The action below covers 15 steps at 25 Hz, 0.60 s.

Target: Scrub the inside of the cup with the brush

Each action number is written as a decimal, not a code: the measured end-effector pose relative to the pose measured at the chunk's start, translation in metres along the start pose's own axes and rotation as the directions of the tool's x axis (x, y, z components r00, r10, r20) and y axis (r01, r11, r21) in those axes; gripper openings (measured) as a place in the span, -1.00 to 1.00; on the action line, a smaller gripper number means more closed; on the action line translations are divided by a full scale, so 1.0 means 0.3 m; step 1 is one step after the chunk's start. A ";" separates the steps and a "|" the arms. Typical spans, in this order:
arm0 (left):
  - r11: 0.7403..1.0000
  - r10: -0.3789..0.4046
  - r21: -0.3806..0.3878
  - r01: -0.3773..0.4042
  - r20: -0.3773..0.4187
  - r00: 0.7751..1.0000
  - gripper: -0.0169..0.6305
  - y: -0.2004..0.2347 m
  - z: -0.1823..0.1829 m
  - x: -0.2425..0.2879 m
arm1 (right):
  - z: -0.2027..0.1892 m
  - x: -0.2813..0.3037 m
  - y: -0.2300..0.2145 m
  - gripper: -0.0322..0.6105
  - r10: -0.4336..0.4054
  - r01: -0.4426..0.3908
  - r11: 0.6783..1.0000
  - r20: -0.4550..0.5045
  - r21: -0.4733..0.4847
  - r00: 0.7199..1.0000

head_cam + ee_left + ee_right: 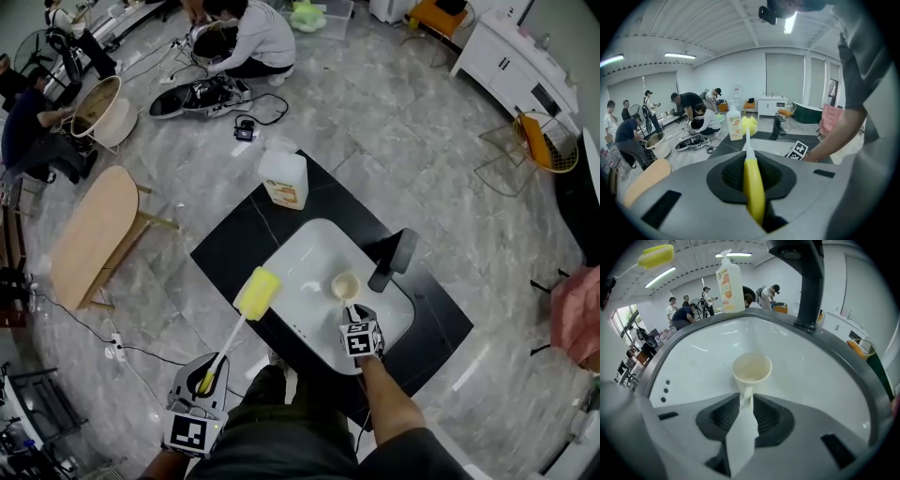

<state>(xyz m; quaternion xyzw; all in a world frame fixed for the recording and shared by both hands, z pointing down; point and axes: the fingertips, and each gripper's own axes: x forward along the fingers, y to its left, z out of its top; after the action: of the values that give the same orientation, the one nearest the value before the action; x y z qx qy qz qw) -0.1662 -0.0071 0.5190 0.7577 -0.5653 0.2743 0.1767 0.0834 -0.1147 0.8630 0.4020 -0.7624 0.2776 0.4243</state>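
A cream cup (345, 284) hangs over the white sink basin (309, 253), mouth up. My right gripper (352, 312) is shut on the cup's handle; in the right gripper view the cup (751, 368) juts out just past the jaws, empty inside. My left gripper (208, 380) is shut on the yellow handle of the brush (256, 292), whose yellow sponge head reaches over the sink's left edge, apart from the cup. In the left gripper view the brush (753, 183) runs straight out between the jaws.
A black faucet (394, 260) stands at the sink's right rim. A soap bottle (283, 178) sits on the black counter (234, 244) behind the sink. A wooden table (89, 234) is at left; several people work on the floor beyond.
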 end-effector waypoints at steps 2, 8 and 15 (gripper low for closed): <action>1.000 0.004 -0.001 -0.004 -0.014 1.000 -0.84 0.001 -0.011 0.004 | -0.004 0.024 0.000 -0.66 0.001 -0.001 1.000 -0.006 -0.001 1.000; 1.000 0.006 0.010 -0.006 -0.052 0.999 -0.84 0.006 -0.032 0.009 | -0.015 0.083 -0.006 -0.66 -0.004 0.004 1.000 -0.029 -0.005 1.000; 1.000 0.014 0.017 -0.013 -0.097 0.995 -0.84 0.003 -0.082 0.011 | -0.010 0.126 -0.029 -0.70 -0.051 0.052 0.999 0.033 -0.008 0.998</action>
<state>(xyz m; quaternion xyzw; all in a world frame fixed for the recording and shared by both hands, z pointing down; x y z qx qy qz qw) -0.1716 0.0043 0.5405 0.7411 -0.5588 0.3166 0.1958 0.0802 -0.1311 0.8980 0.4240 -0.7600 0.2564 0.4206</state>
